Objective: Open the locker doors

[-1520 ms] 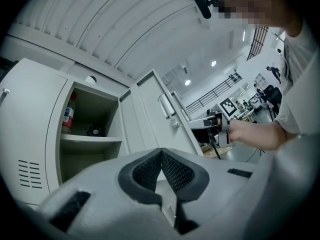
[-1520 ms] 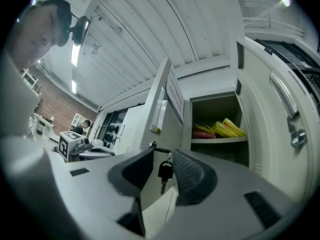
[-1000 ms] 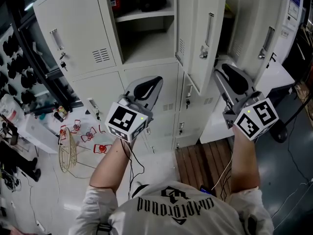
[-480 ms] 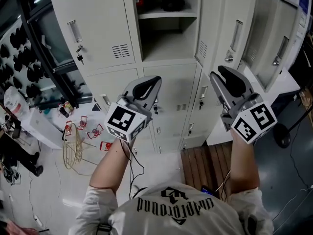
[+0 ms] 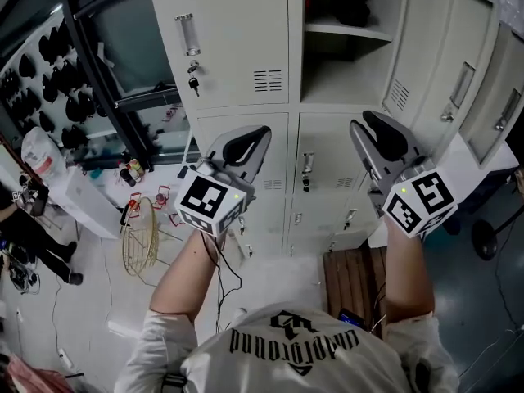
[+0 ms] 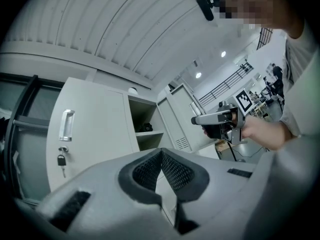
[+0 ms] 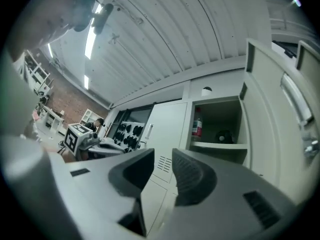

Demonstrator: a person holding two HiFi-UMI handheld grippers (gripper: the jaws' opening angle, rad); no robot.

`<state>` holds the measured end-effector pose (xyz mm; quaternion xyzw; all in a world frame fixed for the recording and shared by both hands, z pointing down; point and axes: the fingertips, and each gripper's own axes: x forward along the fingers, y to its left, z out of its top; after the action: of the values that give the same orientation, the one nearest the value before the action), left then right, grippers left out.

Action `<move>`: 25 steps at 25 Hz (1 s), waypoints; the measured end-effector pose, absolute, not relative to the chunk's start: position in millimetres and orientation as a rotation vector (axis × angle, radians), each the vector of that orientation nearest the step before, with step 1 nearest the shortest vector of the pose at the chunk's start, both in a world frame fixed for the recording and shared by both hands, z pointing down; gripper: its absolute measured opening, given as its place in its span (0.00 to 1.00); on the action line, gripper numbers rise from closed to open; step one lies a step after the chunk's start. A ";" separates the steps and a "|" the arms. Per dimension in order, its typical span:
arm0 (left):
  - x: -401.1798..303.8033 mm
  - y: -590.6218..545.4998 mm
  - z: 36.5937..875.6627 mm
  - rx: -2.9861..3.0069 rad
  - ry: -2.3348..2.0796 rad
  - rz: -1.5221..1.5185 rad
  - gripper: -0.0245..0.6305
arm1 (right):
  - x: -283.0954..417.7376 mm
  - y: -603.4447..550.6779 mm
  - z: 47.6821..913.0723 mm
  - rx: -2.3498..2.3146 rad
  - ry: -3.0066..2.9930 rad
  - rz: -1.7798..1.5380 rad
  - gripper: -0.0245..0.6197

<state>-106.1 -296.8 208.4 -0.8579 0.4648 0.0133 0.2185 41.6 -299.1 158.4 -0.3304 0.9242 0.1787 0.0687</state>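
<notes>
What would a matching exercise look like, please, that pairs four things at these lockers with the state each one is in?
Things:
1. upper left locker door
2. upper middle locker
3. left gripper
4. right gripper

States:
A. jaws apart, nothing between them
B. closed, key hanging in its lock
C. jaws together, nothing held
D. open, shelf showing

Pairs: 1-B, 2-D, 3-C, 4-A.

Note: the right gripper's jaws have just been closing, with nothing between them.

Near me, at the bottom of the head view, the dark print across my white shirt [image 5: 293,341] seems to read "underground", upside down, with a small emblem beneath it.
</notes>
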 end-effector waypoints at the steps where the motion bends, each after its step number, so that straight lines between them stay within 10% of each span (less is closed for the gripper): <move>1: -118.7 -294.0 207.2 -2.370 1.291 0.034 0.05 | 28.6 -299.1 159.5 -0.995 2.786 0.537 0.21; 25: -373.5 -235.0 213.5 -2.332 1.359 0.000 0.05 | -229.6 -286.0 177.2 -0.986 2.831 0.490 0.22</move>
<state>-373.5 -235.0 213.5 -0.8430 0.4913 0.0001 0.2192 -229.6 -286.0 177.2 -0.3242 0.9307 0.1611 0.0517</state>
